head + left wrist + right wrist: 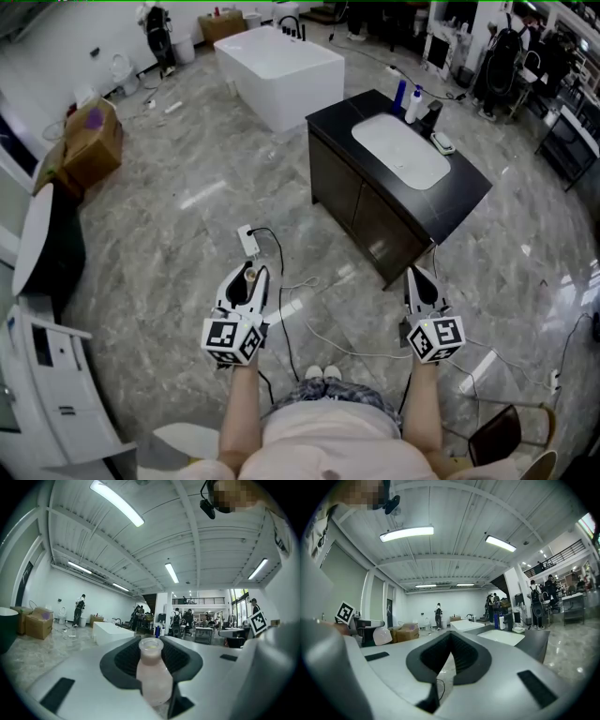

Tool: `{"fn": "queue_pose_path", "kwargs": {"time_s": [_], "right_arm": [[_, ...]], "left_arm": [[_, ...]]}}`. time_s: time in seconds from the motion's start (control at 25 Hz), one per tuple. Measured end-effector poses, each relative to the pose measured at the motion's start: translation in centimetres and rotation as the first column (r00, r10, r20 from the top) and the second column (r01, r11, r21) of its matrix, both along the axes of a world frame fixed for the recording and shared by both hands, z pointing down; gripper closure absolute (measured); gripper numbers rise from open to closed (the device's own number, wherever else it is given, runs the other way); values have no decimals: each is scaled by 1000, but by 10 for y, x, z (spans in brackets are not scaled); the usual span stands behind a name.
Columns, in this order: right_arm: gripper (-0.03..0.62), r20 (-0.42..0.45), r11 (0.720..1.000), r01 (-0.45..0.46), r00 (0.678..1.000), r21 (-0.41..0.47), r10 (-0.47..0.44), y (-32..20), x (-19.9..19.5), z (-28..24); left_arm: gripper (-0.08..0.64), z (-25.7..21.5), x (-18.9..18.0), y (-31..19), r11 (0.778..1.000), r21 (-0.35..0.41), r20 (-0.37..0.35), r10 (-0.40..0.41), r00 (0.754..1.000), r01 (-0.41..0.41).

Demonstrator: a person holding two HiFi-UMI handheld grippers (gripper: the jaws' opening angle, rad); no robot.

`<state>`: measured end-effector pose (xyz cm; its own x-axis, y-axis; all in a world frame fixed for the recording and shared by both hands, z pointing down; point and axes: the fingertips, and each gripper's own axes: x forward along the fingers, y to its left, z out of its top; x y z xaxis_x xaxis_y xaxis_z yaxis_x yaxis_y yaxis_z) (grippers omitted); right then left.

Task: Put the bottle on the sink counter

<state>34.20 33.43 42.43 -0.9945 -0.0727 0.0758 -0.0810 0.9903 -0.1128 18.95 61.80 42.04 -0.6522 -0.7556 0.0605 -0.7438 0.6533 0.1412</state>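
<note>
A small bottle (152,674) of pale pink liquid with a clear open neck stands upright between the dark pads of my left gripper (151,644), which is shut on it. In the head view this bottle (249,277) sits in the left gripper (250,274), low over the marble floor. My right gripper (419,275) is beside it, its jaws (450,639) meeting at the tips with nothing between them. The black sink counter (469,192) with its white basin (401,150) stands ahead and to the right, a step or two away.
A blue bottle (400,93), a white bottle (413,104) and a small dish (442,143) stand at the counter's far end. A white bathtub (279,64) lies beyond. A power strip (248,241) and cables cross the floor by my feet. A cardboard box (91,142) is at the left.
</note>
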Motion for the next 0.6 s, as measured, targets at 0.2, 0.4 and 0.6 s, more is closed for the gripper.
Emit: {"fn": "queue_pose_path", "kwargs": {"time_s": [0.2,0.4,0.6], "right_arm": [[578,-15,1000,-19,1000,-6,19,-7,-22,8],[578,1,999,-44,999,-14,44,-8,-48,8],[578,2,998,-50,999,-26,51,-12,-66,15]], "left_arm": [[416,3,-23,-6,1000,0,-2,9,1000,-9],[416,7,-58,-8,1000,2,-3,19,1000,-19],[416,13,-82,-13,1000,2,-9,22,1000,-22]]}}
